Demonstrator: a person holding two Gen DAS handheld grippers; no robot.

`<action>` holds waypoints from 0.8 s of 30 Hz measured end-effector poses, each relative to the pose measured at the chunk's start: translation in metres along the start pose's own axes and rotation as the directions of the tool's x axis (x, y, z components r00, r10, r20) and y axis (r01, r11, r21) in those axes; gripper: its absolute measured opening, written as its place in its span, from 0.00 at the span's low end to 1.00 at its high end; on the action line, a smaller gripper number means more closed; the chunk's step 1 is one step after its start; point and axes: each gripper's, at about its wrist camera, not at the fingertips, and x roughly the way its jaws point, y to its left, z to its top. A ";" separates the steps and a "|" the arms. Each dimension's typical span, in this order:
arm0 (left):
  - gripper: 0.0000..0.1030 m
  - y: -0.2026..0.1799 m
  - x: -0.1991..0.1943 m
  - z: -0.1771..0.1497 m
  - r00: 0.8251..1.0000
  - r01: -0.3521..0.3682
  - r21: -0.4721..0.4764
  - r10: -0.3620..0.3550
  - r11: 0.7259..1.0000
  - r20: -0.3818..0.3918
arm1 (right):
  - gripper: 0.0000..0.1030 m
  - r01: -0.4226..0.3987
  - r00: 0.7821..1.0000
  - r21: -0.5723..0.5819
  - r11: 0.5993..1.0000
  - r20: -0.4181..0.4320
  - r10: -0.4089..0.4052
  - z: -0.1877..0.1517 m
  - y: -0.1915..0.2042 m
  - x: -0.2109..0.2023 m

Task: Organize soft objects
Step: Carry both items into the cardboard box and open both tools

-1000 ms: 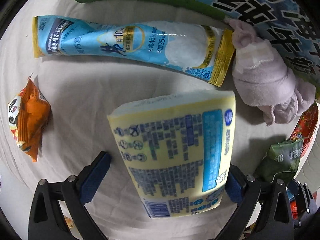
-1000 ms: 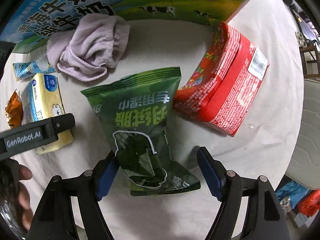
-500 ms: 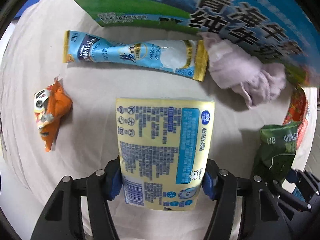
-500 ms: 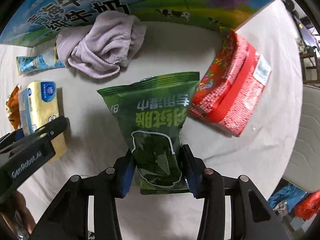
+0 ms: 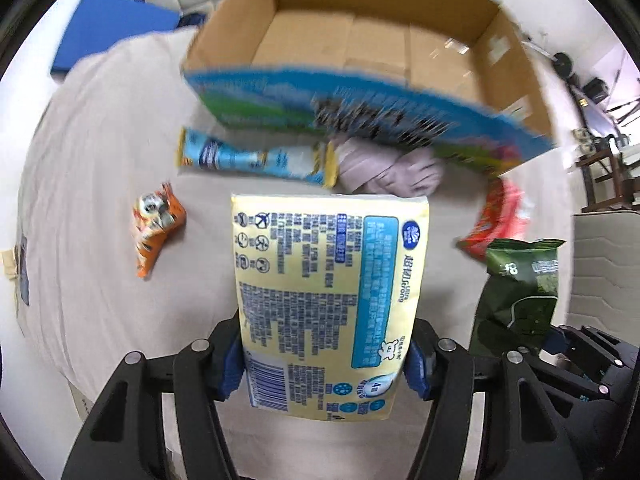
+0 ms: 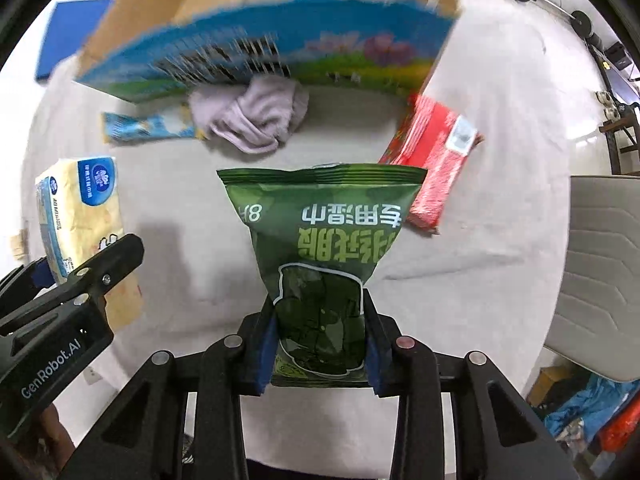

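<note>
Left to right. Your left gripper (image 5: 322, 354): a sec ago the jaws stood wide around the yellow tissue pack (image 5: 330, 304) as it lay on the table (image 5: 100, 160); now they're clamped on its lower end, about half open bc the pack is bulky, and it hangs clear of the cloth. Orange snack packet (image 5: 156, 226), blue sachet (image 5: 256, 158) and lilac cloth (image 5: 390, 170) are all still down, in front of the cardboard box (image 5: 376, 36).

Your right gripper (image 6: 320, 342): jaws were open either side of the green wipes pouch (image 6: 322, 248), now closing tight on its bottom, pinching it narrow; pouch is lifted too. Red pack (image 6: 434, 160) is left on the table.

So both picks look done. The box, open and seemingly empty, is prob the drop spot; 4 items are left.
</note>
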 end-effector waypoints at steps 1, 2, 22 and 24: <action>0.59 -0.003 -0.017 0.004 1.000 0.006 0.009 -0.007 1.000 0.022 | 0.36 -0.009 1.000 0.001 1.000 0.014 0.009 -0.002 0.000 -0.012; 0.59 -0.005 -0.026 0.008 0.999 0.013 0.016 -0.013 1.000 0.037 | 0.36 -0.019 0.999 0.000 1.000 0.032 0.019 -0.005 0.000 -0.025; 0.59 0.002 -0.078 0.189 0.975 0.194 0.143 -0.206 0.971 0.079 | 0.36 -0.073 0.964 0.061 0.996 0.261 0.055 0.093 -0.008 -0.190; 0.59 0.003 -0.065 0.208 0.974 0.214 0.140 -0.222 0.967 0.044 | 0.36 -0.069 0.968 0.076 0.995 0.246 0.048 0.121 -0.005 -0.177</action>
